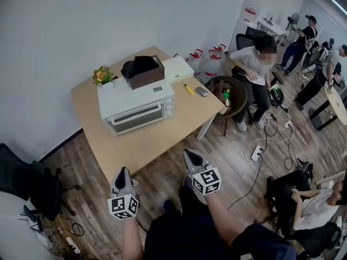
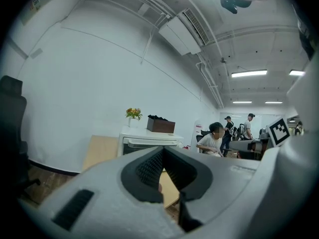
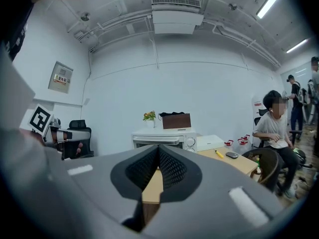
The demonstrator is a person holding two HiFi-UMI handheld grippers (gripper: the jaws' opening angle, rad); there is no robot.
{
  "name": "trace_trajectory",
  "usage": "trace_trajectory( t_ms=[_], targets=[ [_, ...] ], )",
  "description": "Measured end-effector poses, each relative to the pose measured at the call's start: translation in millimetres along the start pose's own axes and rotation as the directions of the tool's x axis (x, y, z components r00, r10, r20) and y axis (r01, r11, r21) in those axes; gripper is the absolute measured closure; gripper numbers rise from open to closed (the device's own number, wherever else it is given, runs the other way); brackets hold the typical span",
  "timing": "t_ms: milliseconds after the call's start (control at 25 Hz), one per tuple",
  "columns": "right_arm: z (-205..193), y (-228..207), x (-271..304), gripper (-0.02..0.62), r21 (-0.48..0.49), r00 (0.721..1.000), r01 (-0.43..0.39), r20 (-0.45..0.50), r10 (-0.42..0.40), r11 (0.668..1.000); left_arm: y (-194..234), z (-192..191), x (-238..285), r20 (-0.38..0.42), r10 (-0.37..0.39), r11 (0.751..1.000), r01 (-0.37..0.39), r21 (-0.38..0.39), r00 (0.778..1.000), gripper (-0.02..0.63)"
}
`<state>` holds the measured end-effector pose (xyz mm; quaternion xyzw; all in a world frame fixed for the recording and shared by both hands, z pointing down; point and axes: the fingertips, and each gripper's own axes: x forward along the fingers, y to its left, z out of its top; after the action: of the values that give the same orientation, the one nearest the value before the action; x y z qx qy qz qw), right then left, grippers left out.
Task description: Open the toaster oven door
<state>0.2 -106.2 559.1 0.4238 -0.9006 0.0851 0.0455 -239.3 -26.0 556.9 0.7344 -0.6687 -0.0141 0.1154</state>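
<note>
1. This is an open-plan office used as a workroom. It has a wood-plank floor and a plain white wall. The gripper views show an exposed ceiling with an air-conditioning unit and strip lights.
2. A black office chair stands at the near left.
3. A light wooden worktop carries a toaster oven beside a computer mouse.
4. A power strip and loose cables lie on the floor at the right.
5. A seated person is just right of the worktop, and standing people gather at the far right.
6. Large water jugs line the far wall.
</note>
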Motion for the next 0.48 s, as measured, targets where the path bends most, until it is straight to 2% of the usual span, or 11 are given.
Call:
trace_trajectory(
  t_ms=[160,360,480],
  targets=[
    [2,-3,16,0.584,-0.004,1.000,-0.019,-0.003,0.019,1.000,8,-2,9,-0.006,0.025,0.999,-0.025,0.021,1.000,0.611],
    [2,-15,42,0.584,-0.013,0.999,-0.042,-0.014,0.042,0.999,20,-3,25,0.000,0.062,0.998,-0.062,0.001,0.998,0.611],
    [6,-20,51,0.584,-0.015,0.999,-0.053,-0.013,0.053,0.998,18,-1,36,0.000,0.060,0.998,-0.060,0.004,0.998,0.611]
  ],
)
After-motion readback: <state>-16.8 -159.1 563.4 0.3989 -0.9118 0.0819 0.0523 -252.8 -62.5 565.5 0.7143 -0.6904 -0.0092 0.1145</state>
